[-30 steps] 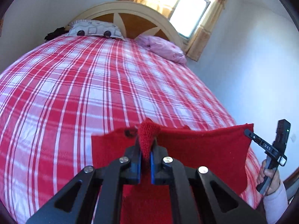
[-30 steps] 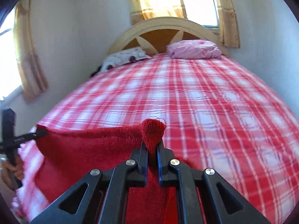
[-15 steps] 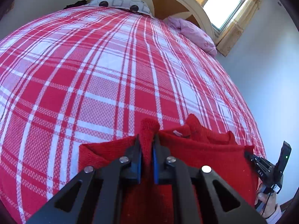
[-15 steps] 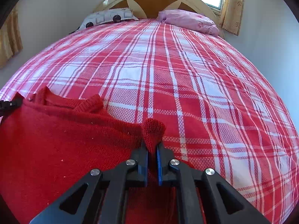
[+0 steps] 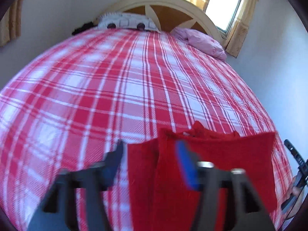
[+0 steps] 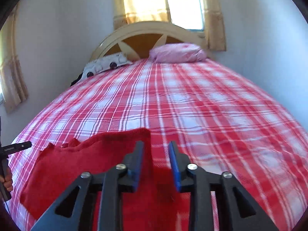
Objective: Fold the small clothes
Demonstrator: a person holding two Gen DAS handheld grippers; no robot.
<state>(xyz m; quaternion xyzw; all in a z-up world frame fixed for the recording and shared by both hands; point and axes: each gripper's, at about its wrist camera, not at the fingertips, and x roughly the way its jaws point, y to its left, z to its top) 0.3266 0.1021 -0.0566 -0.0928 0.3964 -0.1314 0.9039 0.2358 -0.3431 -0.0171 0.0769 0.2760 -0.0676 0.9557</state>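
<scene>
A red knit garment [image 5: 221,163] lies flat on the red-and-white plaid bed [image 5: 115,96], near its foot. My left gripper [image 5: 150,146] hovers over the garment's left corner with its jaws opening wide. The cloth lies under the gap, and neither pad presses on it. In the right wrist view the garment [image 6: 77,165] spreads to the left, and my right gripper [image 6: 156,154] is over its right corner. Its jaws are opening too, and the blue pads [image 6: 174,159] are clear of the cloth. Each gripper shows at the edge of the other's view, the right gripper [image 5: 295,161] and the left gripper [image 6: 15,147].
A patterned white pillow [image 6: 107,65] and a pink pillow [image 6: 177,53] lie against the cream headboard [image 6: 146,30]. Behind it is a curtained window [image 6: 182,3]. Walls close in on both sides of the bed. A hand [image 6: 7,179] holds the left gripper's handle.
Both grippers held the garment's corners pinched, laid it down on the bed, then let go. Their jaws now stand apart and both views have tilted up.
</scene>
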